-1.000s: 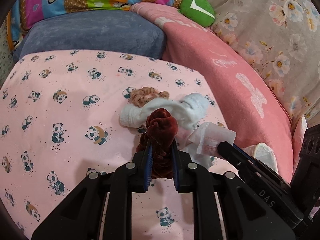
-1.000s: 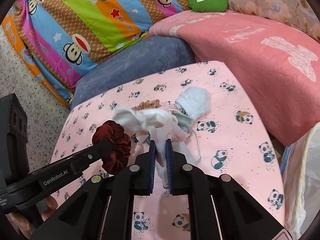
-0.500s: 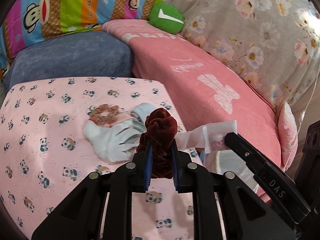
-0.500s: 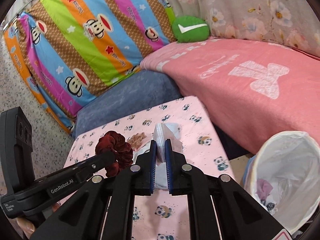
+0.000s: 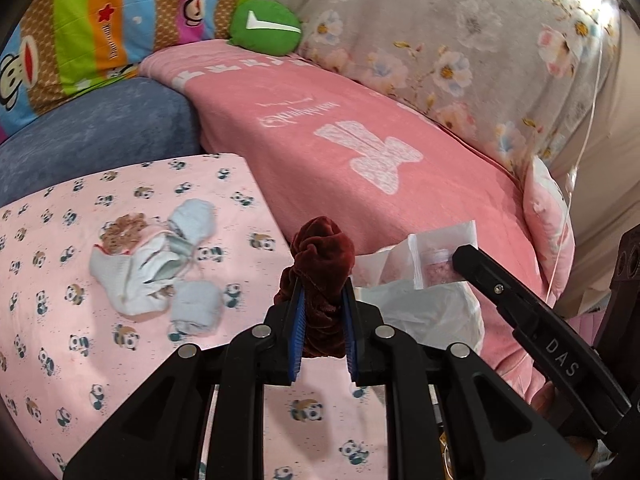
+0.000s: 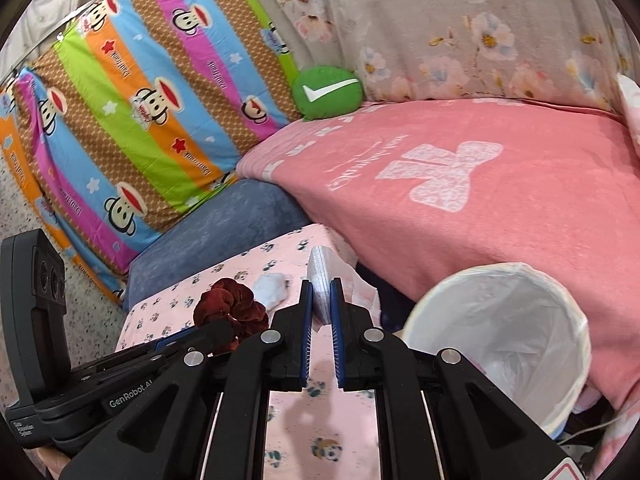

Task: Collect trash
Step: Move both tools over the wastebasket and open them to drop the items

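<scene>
The left tongs are clamped on a dark red velvet scrunchie; the right tongs pinch a white plastic packet beside a white-lined bin.

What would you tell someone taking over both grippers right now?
Left gripper: shut on the dark red scrunchie, held above the panda sheet.
Right gripper: shut on a clear plastic packet, beside the lined bin.
Still on the sheet: the pale blue cloth pile and a brown scrunchie.
Done: both items picked up.
Left: neither is in the bin yet; drop the packet, then deal with what remains.
</scene>
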Tool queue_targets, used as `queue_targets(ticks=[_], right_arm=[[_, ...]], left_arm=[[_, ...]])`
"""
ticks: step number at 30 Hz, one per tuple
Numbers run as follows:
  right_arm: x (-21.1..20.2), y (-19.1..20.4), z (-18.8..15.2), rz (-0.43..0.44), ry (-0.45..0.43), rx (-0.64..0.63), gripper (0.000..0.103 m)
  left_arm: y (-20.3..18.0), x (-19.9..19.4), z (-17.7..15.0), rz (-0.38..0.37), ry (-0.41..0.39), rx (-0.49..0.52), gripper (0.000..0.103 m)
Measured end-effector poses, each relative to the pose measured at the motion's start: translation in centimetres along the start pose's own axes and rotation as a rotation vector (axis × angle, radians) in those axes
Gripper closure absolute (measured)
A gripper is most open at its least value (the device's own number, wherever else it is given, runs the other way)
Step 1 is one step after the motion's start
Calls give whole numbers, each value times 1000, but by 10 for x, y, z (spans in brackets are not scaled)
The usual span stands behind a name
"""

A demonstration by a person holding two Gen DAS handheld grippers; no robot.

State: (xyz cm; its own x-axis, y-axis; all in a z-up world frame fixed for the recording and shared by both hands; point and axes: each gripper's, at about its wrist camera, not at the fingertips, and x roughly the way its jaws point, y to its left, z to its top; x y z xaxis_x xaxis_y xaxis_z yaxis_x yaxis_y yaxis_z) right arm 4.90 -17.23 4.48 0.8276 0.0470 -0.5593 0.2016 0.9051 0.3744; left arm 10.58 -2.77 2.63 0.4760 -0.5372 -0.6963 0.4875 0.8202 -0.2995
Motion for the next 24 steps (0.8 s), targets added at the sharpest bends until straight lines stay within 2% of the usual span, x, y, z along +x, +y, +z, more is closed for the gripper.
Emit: queue_targets(ticks=[16, 21, 22, 23, 24], right_arm=[[-30, -86, -11, -107, -13, 110, 93], [-35, -100, -15, -136, -14, 122, 91], [-37, -102, -15, -145, -18, 123, 88], [-38, -102, -15, -150, -24, 125, 88], [-39, -104, -16, -152, -25, 128, 88]], left_arm=[[-87, 41, -14, -106, 91, 140, 86], [-100, 50, -14, -143, 107, 138, 85], [-102, 51, -14, -147, 111, 136, 81], [-103, 53, -14, -147, 113, 135, 72], [-104, 53, -13, -139, 109, 134, 67]])
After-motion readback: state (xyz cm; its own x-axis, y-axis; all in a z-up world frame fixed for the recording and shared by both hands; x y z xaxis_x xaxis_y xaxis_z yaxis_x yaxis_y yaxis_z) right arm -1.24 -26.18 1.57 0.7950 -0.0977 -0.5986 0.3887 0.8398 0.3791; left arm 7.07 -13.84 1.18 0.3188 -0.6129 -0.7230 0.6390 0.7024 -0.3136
